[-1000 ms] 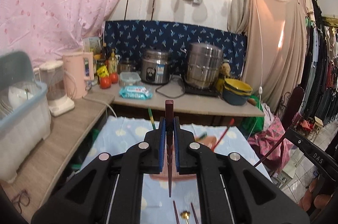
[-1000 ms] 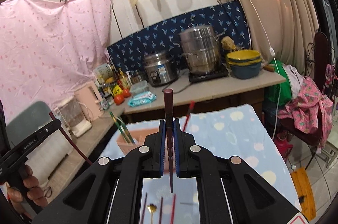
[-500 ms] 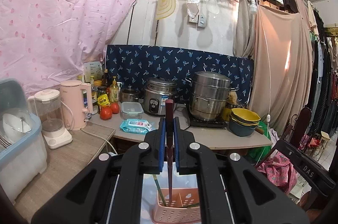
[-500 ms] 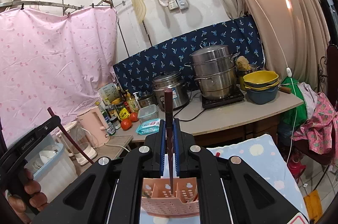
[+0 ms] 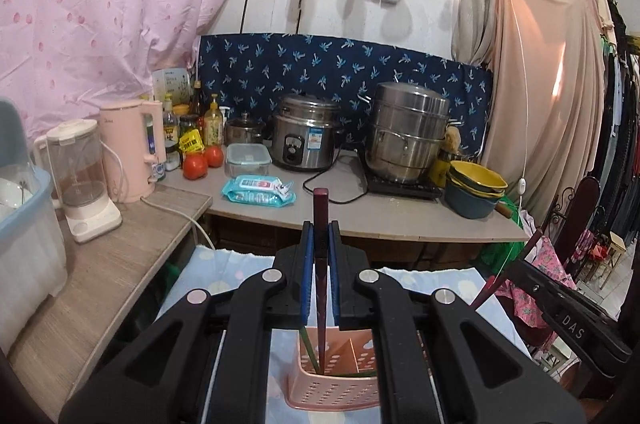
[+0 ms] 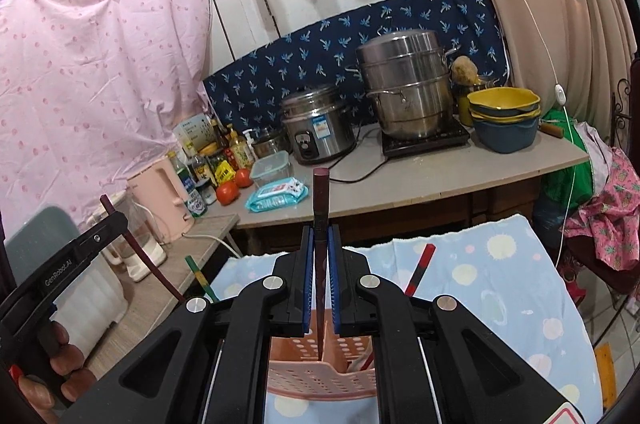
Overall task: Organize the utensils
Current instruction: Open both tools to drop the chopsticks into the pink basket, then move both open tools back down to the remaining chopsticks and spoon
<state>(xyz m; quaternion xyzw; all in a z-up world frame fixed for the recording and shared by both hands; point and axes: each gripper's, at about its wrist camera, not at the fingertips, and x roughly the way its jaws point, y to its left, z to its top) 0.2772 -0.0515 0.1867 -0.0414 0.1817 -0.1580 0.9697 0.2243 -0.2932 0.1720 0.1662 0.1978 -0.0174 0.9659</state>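
My left gripper (image 5: 320,244) is shut on a dark red chopstick (image 5: 320,216), held upright with its tip down inside the left compartment of a pink perforated utensil basket (image 5: 332,390). My right gripper (image 6: 320,248) is shut on a second dark red chopstick (image 6: 320,199), its tip down in the same basket (image 6: 320,380). A green chopstick (image 6: 198,274) and a red-and-black chopstick (image 6: 420,270) lean in the basket. The other gripper shows at each view's edge, at the right of the left wrist view (image 5: 560,308) and at the left of the right wrist view (image 6: 60,264).
The basket stands on a light blue spotted tablecloth (image 6: 500,276). Behind is a counter (image 5: 360,212) with a rice cooker (image 5: 306,143), steamer pot (image 5: 408,135), stacked bowls (image 5: 474,189), wipes, tomatoes. A side counter at left holds a pink kettle (image 5: 132,151), blender and dish bin.
Both grippers have tilted up and lowered over the basket. The chopstick tips have gone down from above the table into the basket.
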